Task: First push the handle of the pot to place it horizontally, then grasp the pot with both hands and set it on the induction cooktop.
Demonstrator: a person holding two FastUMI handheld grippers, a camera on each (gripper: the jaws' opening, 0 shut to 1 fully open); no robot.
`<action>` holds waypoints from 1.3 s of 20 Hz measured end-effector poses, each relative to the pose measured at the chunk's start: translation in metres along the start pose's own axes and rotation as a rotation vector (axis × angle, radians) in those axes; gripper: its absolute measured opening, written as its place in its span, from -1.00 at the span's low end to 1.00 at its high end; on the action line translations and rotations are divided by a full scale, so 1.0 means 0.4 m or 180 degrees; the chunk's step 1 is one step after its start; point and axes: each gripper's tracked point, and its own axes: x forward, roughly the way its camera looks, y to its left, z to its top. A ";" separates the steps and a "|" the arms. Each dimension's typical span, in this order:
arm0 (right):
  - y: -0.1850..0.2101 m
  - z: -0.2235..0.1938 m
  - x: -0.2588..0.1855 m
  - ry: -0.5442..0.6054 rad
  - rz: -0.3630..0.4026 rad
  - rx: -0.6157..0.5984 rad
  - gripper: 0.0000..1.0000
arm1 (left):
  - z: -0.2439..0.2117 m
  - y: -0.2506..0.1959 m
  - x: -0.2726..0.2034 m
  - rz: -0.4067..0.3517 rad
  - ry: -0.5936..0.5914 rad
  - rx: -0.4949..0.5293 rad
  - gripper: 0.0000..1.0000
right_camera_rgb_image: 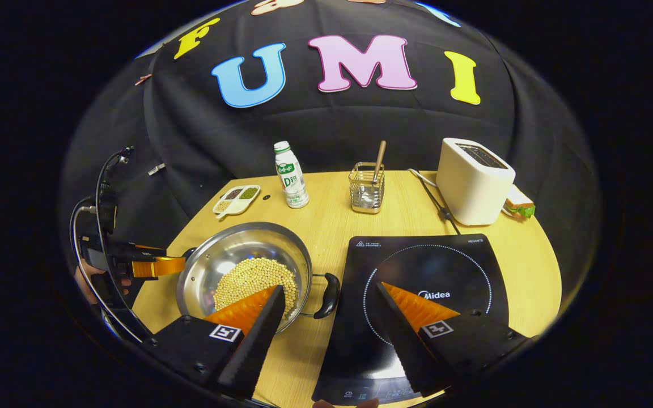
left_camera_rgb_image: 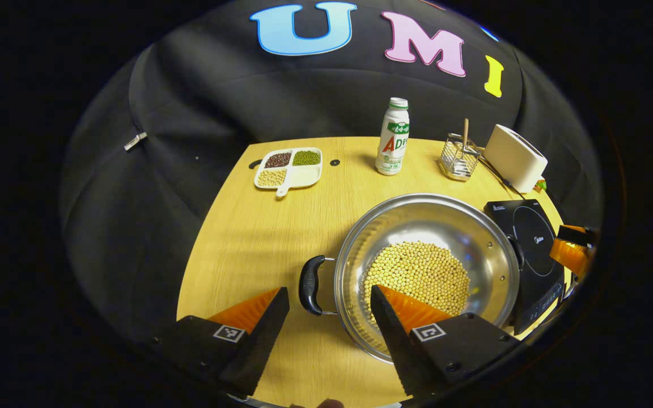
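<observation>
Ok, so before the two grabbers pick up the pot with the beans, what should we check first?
1. Pot handles lie sideways, one toward each gripper: ok.
2. Left gripper open, its fingers either side of the left handle: ok.
3. Right gripper open, right handle between its fingers: ok.
4. Either gripper pressing on a handle yet: not ok, both open.
5. Induction cooktop bare on top: ok.
6. Beans low in the pot, away from the rim: ok.
</observation>
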 end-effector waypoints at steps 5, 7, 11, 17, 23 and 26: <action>0.002 -0.034 0.081 0.0234 -0.0103 0.0125 0.73 | -0.011 0.029 0.081 -0.0035 0.0085 0.0028 0.81; 0.008 -0.041 0.106 0.0294 -0.0108 0.0172 0.82 | -0.017 0.021 0.120 -0.0070 0.0138 0.0035 0.81; 0.026 -0.051 0.133 0.0376 -0.0131 0.0253 0.82 | -0.032 0.032 0.142 -0.0126 0.0216 0.0031 0.74; 0.070 -0.077 0.163 0.0481 -0.0093 0.0243 0.82 | -0.028 0.029 0.151 -0.0269 0.0232 0.0187 0.48; 0.085 -0.129 0.202 0.0705 -0.0145 0.0179 0.56 | -0.025 0.052 0.163 -0.0221 0.0253 0.0279 0.39; 0.081 -0.126 0.222 0.0691 -0.0193 0.0148 0.56 | -0.026 0.061 0.167 -0.0182 0.0238 0.0285 0.39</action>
